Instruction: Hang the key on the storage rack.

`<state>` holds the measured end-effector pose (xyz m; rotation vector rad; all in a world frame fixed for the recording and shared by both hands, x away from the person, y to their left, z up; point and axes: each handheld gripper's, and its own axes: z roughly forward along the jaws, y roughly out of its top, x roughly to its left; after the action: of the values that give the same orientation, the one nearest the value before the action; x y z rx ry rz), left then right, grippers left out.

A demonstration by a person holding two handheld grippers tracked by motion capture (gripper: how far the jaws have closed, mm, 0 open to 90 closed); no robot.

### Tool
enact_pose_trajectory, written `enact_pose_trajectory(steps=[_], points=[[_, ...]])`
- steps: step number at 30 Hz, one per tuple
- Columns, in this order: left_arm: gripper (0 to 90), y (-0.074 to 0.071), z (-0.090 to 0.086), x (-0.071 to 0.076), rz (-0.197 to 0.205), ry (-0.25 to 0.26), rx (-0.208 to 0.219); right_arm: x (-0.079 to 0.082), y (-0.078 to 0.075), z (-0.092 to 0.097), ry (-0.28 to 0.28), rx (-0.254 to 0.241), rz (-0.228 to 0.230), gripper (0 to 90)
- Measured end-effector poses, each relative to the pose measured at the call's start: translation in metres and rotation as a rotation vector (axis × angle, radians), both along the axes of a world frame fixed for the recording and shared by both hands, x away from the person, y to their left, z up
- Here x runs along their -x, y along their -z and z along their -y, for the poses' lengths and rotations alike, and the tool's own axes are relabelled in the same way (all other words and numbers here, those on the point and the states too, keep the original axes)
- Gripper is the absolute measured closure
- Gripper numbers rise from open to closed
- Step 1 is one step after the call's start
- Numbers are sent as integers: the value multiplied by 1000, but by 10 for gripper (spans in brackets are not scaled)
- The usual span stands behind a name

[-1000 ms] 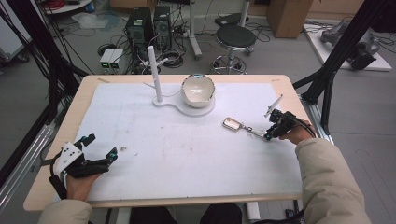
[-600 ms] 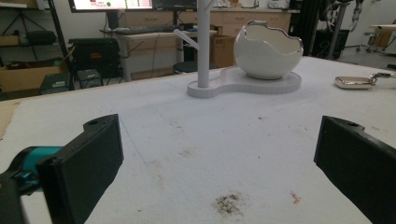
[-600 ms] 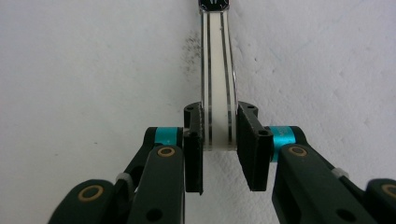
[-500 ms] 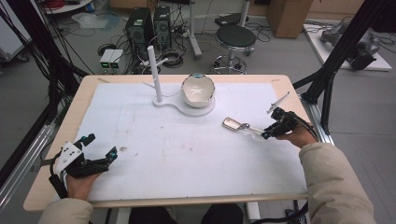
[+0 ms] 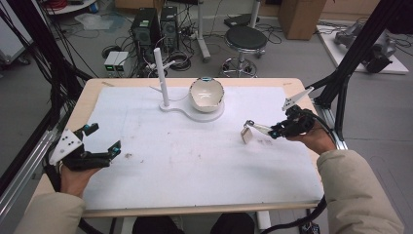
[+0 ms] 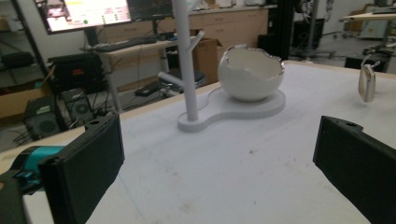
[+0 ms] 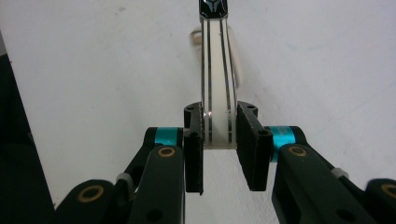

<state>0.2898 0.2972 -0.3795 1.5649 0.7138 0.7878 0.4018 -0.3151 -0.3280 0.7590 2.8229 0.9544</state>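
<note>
Right now we have the right gripper (image 5: 271, 131) clamped on a keychain strap (image 7: 215, 79): in the right gripper view its jaws press on both flat sides of the pale strap, which runs straight ahead from them, long axis in line with the jaws. At the strap's far end a small metal tag (image 5: 247, 135) hangs down, seemingly just clear of the white table (image 5: 195, 165).

From these jaws the white stand (image 5: 162, 78) with its side pegs lies ahead and well off to one side, past the eggshell-shaped bowl (image 5: 206, 94) that shares its base. We judge that the coming move turns on this: the strap points roughly toward the stand, so carrying it along its own axis and lifting would bring the far end up to a peg.

Our left gripper (image 5: 92, 146) is well apart, near the table's front corner, jaws wide and holding nothing; its own view looks across at the stand and bowl. The right hand is plainly nearer the work.
</note>
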Motion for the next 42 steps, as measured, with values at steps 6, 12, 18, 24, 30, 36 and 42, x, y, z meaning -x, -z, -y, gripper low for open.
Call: enact_pose_trajectory(steps=[6,12,18,24,30,36,42], points=[[23,-40,13,-14,-26,141,-8,12,-20,-21,-65,-66,37,740],[23,-71,36,-25,-81,265,-58,18,-31,-49,-138,-117,53,741],[23,-91,65,-37,-121,381,-106,24,-36,-83,-238,-126,58,740],[23,-91,101,-44,-160,513,-176,29,-35,-109,-329,-132,52,740],[23,-82,138,-49,-210,604,-246,31,-33,-124,-373,-142,43,740],[24,-75,166,-51,-242,669,-308,33,-29,-138,-411,-143,29,740],[24,-69,181,-50,-268,710,-346,34,-28,-148,-439,-145,31,740]])
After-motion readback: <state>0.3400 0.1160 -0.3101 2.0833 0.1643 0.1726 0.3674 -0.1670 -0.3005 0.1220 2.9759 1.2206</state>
